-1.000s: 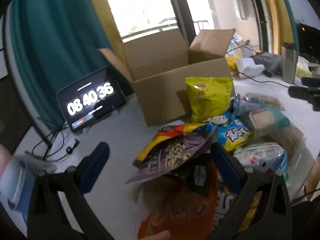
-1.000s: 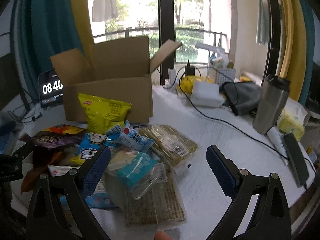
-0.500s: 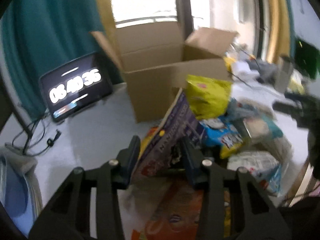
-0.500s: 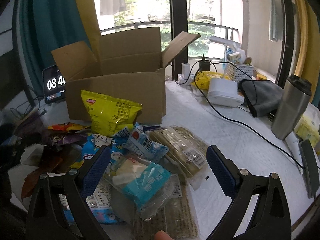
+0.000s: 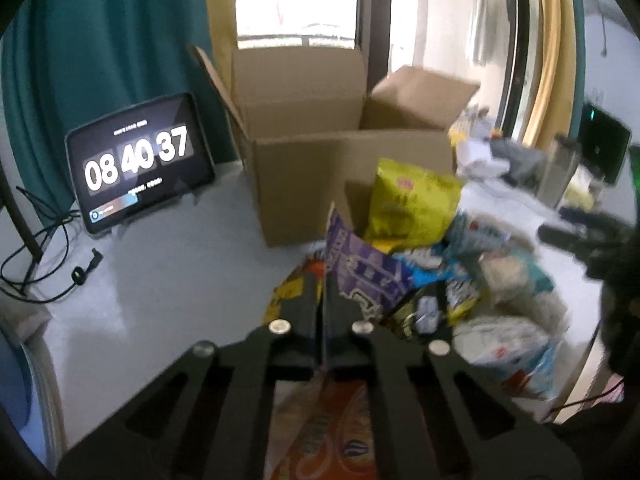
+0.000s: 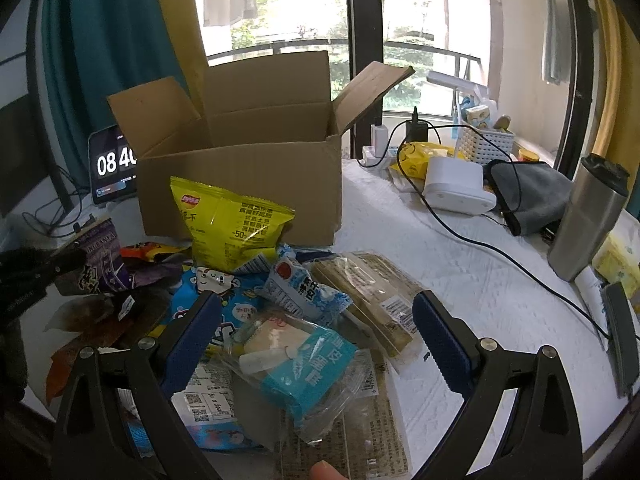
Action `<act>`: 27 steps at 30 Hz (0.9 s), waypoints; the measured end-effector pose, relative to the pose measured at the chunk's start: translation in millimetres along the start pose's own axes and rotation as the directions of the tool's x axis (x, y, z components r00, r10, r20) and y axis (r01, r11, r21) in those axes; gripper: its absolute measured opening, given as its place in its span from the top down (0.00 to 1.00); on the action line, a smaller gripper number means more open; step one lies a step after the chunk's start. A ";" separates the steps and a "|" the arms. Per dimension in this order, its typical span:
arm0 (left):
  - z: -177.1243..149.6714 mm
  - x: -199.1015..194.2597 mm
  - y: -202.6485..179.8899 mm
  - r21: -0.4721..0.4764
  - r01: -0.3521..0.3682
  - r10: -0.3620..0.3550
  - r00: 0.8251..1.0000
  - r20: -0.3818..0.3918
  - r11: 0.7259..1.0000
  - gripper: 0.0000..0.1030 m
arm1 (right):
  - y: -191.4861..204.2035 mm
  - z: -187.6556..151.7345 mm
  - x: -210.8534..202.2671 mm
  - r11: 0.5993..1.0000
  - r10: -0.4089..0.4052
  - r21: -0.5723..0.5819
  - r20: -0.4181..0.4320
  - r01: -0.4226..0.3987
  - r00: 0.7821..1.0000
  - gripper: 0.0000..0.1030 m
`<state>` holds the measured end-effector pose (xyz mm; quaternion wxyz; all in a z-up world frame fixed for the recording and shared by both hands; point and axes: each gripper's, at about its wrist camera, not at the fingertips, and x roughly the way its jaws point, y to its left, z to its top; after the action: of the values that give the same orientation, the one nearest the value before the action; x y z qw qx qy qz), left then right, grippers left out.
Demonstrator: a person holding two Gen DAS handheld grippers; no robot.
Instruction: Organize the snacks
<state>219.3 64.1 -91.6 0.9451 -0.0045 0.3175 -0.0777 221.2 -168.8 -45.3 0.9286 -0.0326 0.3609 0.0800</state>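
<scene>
My left gripper (image 5: 323, 300) is shut on a purple snack bag (image 5: 360, 268) and holds it upright above the snack pile; it also shows at the left in the right wrist view (image 6: 96, 264). An open cardboard box (image 5: 344, 168) stands behind the pile, also seen in the right wrist view (image 6: 244, 168). A yellow chip bag (image 6: 228, 224) leans on its front. My right gripper (image 6: 316, 332) is open above a teal-and-clear wrapped snack (image 6: 296, 360), touching nothing. Long biscuit packs (image 6: 368, 296) lie to its right.
A tablet clock (image 5: 140, 160) stands left of the box with cables beside it. A steel tumbler (image 6: 588, 216), grey cloth (image 6: 532, 192), white device (image 6: 456, 188) and black cable (image 6: 480, 240) lie on the white table (image 6: 400, 240) at the right.
My left gripper closed on the purple bag and lifted it upright from the pile. My right gripper stayed open and moved a little forward over the snacks.
</scene>
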 end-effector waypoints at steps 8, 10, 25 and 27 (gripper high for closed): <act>30.2 -48.4 -8.2 -0.036 0.042 -0.035 0.983 0.178 0.998 1.00 | -3.6 1.6 -0.8 0.999 0.034 0.009 0.009 -0.034 0.999 0.05; 37.3 -57.7 -9.1 -0.044 0.055 -0.045 0.977 0.210 0.998 1.00 | -11.1 -1.9 8.6 0.998 0.052 0.028 -0.026 -0.051 0.998 0.04; 61.6 -77.9 -8.3 -0.103 0.086 -0.055 0.959 0.277 0.991 1.00 | -16.0 -23.0 47.6 0.957 0.288 0.083 -0.193 -0.277 0.938 0.04; 61.8 -81.2 -8.6 -0.106 0.086 -0.052 0.956 0.288 0.991 1.00 | -8.9 -27.5 55.4 0.970 0.244 0.054 -0.209 -0.238 0.947 0.04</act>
<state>191.3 65.2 6.8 0.9757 -0.0825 0.1819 -0.0903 244.7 -173.9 -103.0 0.8680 0.0164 0.4609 0.1838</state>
